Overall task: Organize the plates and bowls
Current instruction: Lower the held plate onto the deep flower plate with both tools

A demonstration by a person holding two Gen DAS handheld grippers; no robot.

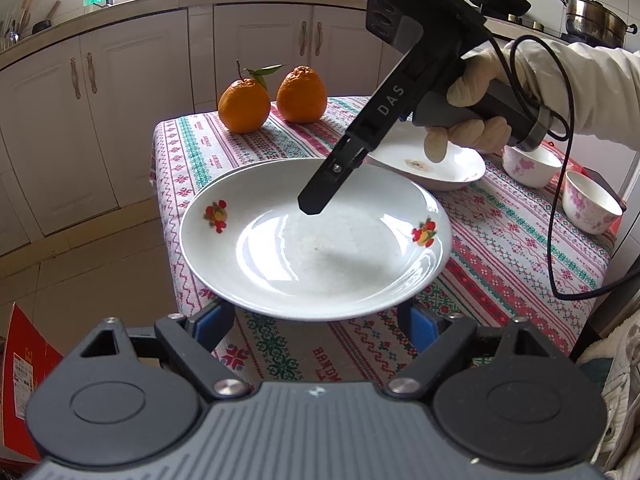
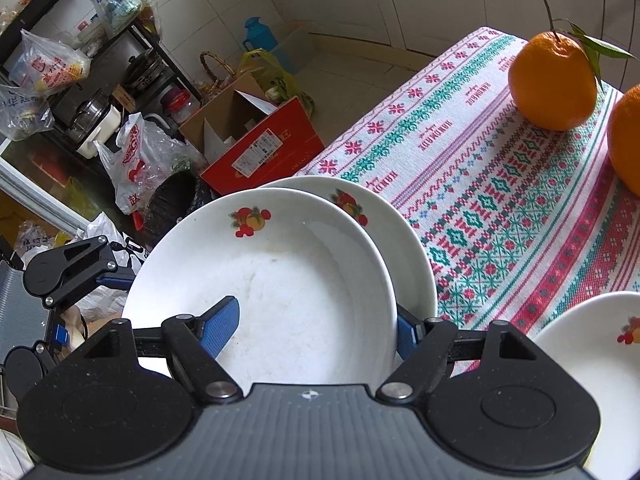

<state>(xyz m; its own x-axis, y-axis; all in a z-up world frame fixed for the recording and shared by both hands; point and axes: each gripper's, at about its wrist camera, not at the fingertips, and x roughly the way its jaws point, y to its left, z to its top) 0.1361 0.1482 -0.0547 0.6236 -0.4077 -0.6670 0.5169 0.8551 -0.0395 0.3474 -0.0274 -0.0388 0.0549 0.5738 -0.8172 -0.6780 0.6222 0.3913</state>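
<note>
From the left wrist, the top plate (image 1: 316, 236) sits over the near-left corner of the table (image 1: 520, 248), on another plate. The left gripper (image 1: 320, 320) straddles its near rim, jaws parted, not pinching.

From the right wrist, the right gripper (image 2: 316, 326) grips the top plate (image 2: 264, 280), one finger (image 2: 222, 326) inside, the other outside. The lower plate (image 2: 404, 248) lies beyond.
</note>
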